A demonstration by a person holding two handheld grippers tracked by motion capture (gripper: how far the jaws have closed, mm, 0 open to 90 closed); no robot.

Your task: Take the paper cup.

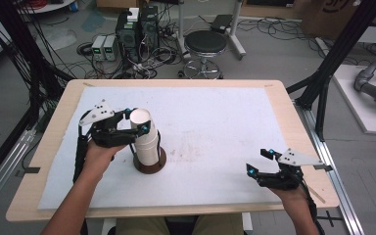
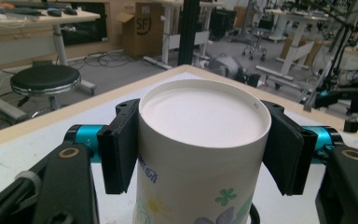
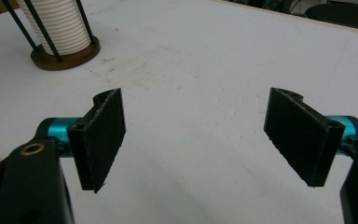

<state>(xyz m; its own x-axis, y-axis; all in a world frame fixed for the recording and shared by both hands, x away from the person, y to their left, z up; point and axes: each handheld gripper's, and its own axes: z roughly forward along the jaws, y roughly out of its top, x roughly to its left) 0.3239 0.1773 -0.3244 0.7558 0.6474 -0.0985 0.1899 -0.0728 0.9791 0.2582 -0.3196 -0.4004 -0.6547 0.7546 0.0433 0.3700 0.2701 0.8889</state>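
High view first: the left claw sits at the left of the white-covered counter, closed on the top paper cup of a stack of cups. The stack stands upright, upside down, in a round brown holder in the left half of the counter, nearer the near edge than the far one. The person's left hand comes in from the bottom edge and carries that claw level, just to the left of the stack.

Left gripper view: the cup stands between the two black pads, its flat white bottom facing up. Both pads lie against the cup's wall just below its upper rim, one on each side, so the claw grips the cup. A printed pattern of green and blue flowers shows on the cup's side. No earlier picture is there to compare.

Right claw: it hovers low over the near right part of the counter, well apart from the stack, in the person's right hand. In the right gripper view its pads stand wide apart with nothing but bare white counter between them. The ribbed stack and its holder, with thin black upright rods around the cups, appear at the far left of that view.
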